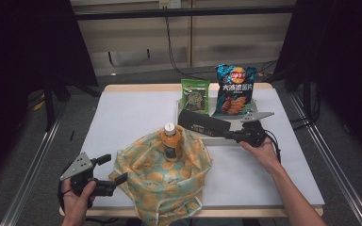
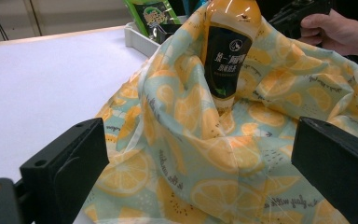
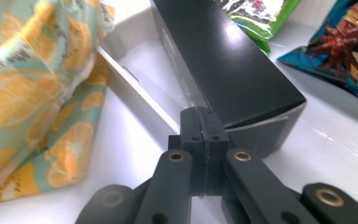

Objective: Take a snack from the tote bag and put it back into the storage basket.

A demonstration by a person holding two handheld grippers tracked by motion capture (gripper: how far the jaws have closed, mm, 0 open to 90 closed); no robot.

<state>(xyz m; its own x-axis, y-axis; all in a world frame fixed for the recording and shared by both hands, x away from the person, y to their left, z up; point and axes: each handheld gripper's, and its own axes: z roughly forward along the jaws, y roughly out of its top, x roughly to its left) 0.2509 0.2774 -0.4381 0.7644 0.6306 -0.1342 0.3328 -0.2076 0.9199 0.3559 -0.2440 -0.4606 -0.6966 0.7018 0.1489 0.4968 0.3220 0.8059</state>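
Up front we see a crumpled thin fabric bag printed with orange slices on the white table, an orange juice bottle upright inside. Behind, a glossy long black box lies lengthwise in a white tray. Our left gripper gapes open beside the bag; our right gripper, jaws pressed together, touches the box's near end.

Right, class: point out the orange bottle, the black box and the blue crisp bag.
orange bottle (image 1: 170, 139), high view, on its body below the cap.
black box (image 1: 204, 124), high view, on its top face.
blue crisp bag (image 1: 235, 92), high view, on its printed front.
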